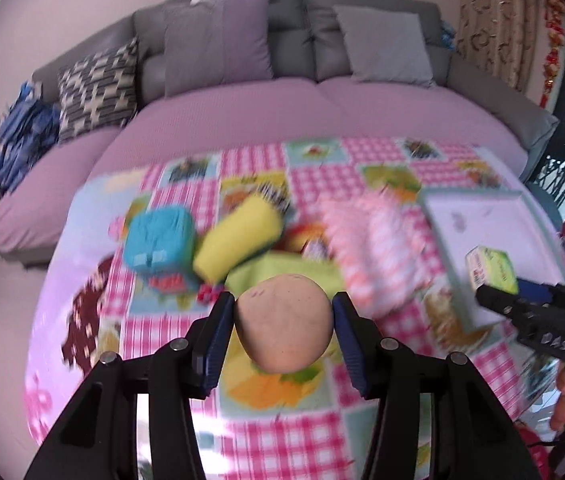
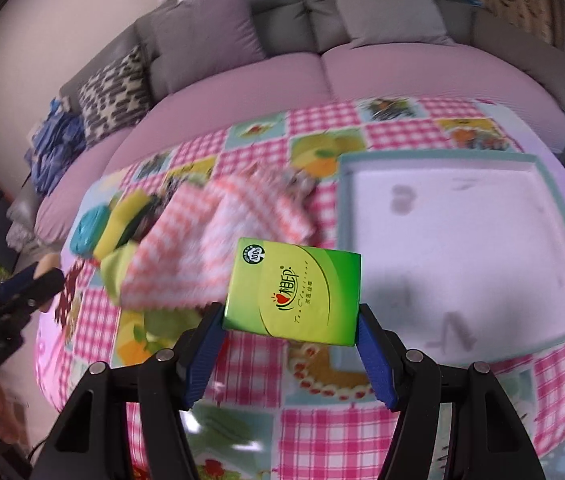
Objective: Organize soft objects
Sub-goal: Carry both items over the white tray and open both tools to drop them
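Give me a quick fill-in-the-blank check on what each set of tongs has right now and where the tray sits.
1. The left tongs are shut on a tan, egg-shaped ____.
2. The right tongs hold a tissue pack whose colour is ____.
3. The white tray on the checked tablecloth holds ____ objects.
4. The blue cube lies beside a ____ roll.

Missing words: ball; green; no; yellow

Left gripper (image 1: 283, 312) fingers clamped, right gripper (image 2: 291, 314) fingers clamped, both raised
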`<state>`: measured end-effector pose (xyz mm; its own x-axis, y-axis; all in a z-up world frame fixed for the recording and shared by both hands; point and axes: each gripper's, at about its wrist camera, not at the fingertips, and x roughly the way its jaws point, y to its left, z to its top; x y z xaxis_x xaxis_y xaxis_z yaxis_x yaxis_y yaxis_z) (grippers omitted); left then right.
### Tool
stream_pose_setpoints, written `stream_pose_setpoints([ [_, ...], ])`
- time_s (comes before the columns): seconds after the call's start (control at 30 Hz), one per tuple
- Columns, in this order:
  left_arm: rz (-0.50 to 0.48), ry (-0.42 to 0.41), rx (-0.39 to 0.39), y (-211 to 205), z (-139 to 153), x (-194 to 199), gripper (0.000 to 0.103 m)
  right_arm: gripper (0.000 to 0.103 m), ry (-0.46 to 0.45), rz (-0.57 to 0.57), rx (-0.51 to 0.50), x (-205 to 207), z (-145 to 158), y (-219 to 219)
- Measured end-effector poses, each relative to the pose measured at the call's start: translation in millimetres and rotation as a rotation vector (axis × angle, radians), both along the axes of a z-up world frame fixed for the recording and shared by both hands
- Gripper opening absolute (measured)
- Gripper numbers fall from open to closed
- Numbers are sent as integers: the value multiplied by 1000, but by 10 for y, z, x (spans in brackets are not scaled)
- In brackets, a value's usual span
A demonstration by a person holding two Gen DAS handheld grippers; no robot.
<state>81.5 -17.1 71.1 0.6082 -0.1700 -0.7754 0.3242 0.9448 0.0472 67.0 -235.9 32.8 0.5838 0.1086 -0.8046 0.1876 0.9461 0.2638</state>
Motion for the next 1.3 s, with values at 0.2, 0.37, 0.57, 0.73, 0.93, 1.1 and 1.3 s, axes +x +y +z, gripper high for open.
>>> stream_pose_setpoints([
  [0.2,-78,-41,8,-509,260,102,52,67,-21,-69,-13,57,163,-311],
  [0.37,-102,-12,-40,-897,279,286,51,67,-30,-140,-38,154,228,-591],
  [0.57,-128,-4,-66,-1390,152,458,51,67,-6,-249,-63,291,146,-991],
  [0.73,-155,31,-93,-1723,-23,568,51,67,32,-307,-84,356,-26,-1238],
  [0.93,-183,79,-102,-2048,-305,648,51,67,89,-331,-124,319,-274,-1429],
  [1.1,-210,101,-111,-2267,-471,673,51,67,131,-378,-164,234,-394,-1616],
  [1.3,-253,137,-93,-2520,-746,682,51,67,166,-403,-150,184,-552,-1766],
])
